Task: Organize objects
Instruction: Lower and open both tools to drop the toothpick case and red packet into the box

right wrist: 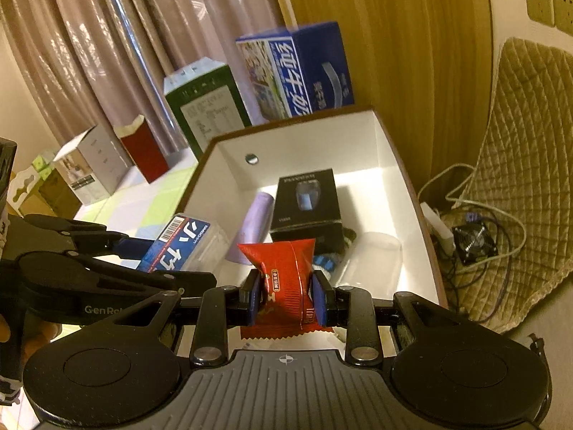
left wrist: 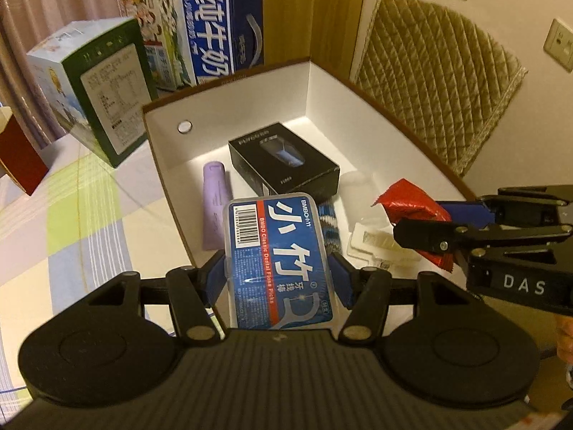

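Two handheld grippers carry items over an open white box on a checked worktop.

The left gripper (left wrist: 277, 268) pinches a blue dental floss pick case (left wrist: 277, 254) by its long sides, its long axis pointing away, above the box's near left wall. The right gripper (right wrist: 286, 299) clamps a red snack packet (right wrist: 283, 276) over the box's near end. Inside the white box (left wrist: 322, 86) lie a black carton (left wrist: 284, 163) at the centre, a lilac tube (left wrist: 215, 204) left of it, a striped sock (left wrist: 331, 229) and clear packets (left wrist: 372, 243). The far right corner is bare. A green carton (left wrist: 107, 89) and a blue milk carton (left wrist: 215, 28) stand behind the far wall.
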`<state>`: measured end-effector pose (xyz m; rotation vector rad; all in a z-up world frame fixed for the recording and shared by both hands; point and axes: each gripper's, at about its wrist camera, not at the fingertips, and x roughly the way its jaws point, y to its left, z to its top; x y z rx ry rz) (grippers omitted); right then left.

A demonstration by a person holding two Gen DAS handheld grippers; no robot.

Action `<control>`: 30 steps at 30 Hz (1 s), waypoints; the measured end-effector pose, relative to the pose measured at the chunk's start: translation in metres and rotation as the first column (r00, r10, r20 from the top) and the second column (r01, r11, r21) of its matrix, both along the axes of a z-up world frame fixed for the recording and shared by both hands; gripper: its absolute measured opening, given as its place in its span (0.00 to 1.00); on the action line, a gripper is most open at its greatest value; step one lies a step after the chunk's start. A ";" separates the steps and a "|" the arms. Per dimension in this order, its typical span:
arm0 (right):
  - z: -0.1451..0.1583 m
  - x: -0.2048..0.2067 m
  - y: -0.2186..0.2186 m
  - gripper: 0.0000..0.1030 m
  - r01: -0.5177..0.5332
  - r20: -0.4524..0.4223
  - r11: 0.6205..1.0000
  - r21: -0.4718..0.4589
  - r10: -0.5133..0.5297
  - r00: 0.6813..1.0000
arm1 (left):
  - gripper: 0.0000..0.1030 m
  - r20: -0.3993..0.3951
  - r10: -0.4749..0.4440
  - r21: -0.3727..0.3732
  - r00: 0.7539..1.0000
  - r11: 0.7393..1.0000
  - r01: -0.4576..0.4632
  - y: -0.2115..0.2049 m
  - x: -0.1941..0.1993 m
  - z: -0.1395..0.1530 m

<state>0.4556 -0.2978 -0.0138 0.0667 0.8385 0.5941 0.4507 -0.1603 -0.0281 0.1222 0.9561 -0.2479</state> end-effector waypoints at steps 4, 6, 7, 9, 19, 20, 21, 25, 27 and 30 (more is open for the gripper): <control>-0.008 0.007 0.000 0.26 0.000 -0.022 1.000 -0.005 -0.001 1.000 | 0.54 -0.033 -0.009 0.016 0.999 1.000 0.010 -0.003 0.007 -0.009; -0.011 0.010 0.001 0.26 0.000 -0.032 1.000 -0.006 0.000 0.999 | 0.54 -0.046 -0.015 0.029 0.999 0.999 0.017 -0.004 0.010 -0.013; -0.012 0.011 0.001 0.26 0.000 -0.038 1.000 -0.006 0.000 0.999 | 0.54 -0.053 -0.018 0.034 0.998 0.999 0.019 -0.004 0.012 -0.015; -0.015 0.013 0.001 0.26 0.001 -0.048 1.000 -0.005 -0.001 0.999 | 0.54 -0.065 -0.022 0.039 0.998 0.999 0.025 -0.004 0.015 -0.018; -0.020 0.020 0.003 0.26 0.002 -0.073 1.000 -0.003 -0.002 0.997 | 0.55 -0.074 -0.045 0.068 0.996 0.996 0.050 -0.007 0.020 -0.026; -0.021 0.020 0.003 0.26 0.003 -0.075 1.000 -0.004 -0.003 0.997 | 0.57 -0.069 -0.048 0.072 0.996 0.996 0.053 -0.007 0.020 -0.025; -0.021 0.021 0.004 0.26 0.003 -0.076 1.000 -0.004 -0.003 0.997 | 0.57 -0.065 -0.049 0.074 0.997 0.996 0.054 -0.007 0.021 -0.024; -0.022 0.021 0.005 0.26 0.001 -0.079 1.000 -0.001 -0.001 0.997 | 0.59 -0.054 -0.045 0.082 0.998 0.995 0.050 -0.005 0.022 -0.021; -0.023 0.021 0.006 0.26 -0.002 -0.079 1.000 0.000 0.002 0.997 | 0.60 -0.050 -0.041 0.082 0.998 0.996 0.045 -0.003 0.023 -0.020; -0.023 0.021 0.008 0.28 -0.008 -0.078 1.000 0.005 0.008 0.997 | 0.60 -0.048 -0.041 0.076 0.998 0.996 0.044 -0.001 0.022 -0.019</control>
